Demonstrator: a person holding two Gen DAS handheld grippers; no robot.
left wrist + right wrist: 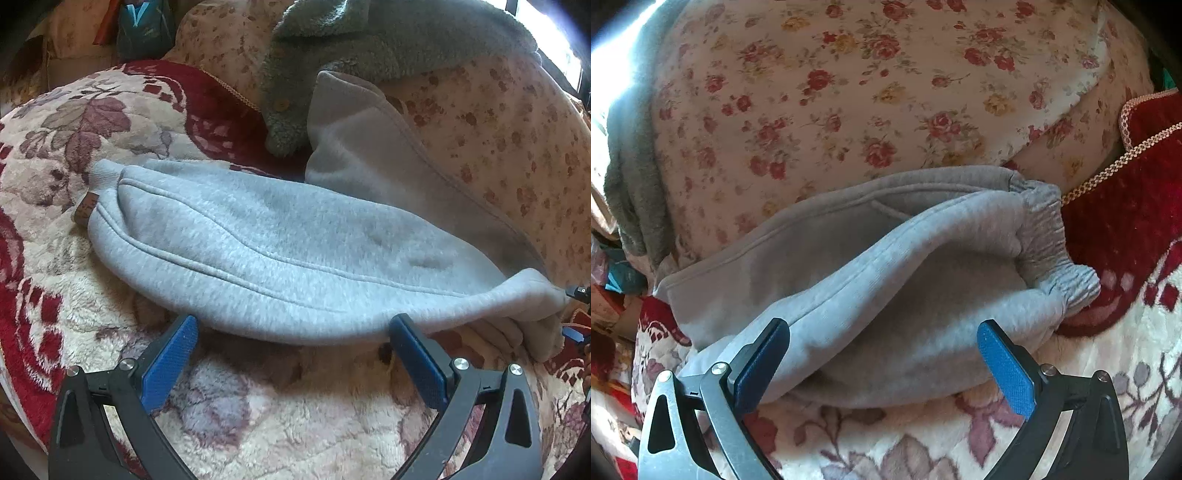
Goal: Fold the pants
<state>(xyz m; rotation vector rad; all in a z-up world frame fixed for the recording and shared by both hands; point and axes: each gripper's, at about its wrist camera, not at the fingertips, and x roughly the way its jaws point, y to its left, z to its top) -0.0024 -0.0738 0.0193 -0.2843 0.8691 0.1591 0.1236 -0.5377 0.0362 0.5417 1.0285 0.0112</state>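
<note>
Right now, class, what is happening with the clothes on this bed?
A person holds two grippers over light grey sweatpants lying folded lengthwise on a floral fleece blanket. The left gripper is open at the near edge of the leg, gripping nothing. The right gripper is also open, at the end by the elastic waistband. Neither holds cloth, so the next fold has not begun.

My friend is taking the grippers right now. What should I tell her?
Left gripper: open, holding nothing, at the near edge of the light grey fleece sweatpants.
Right gripper: open, empty, over the same pants near the elastic waistband.
The pants lie on the fluffy cream-and-red floral blanket, apparently already folded lengthwise.
Left: the remaining folds and tidying.
</note>
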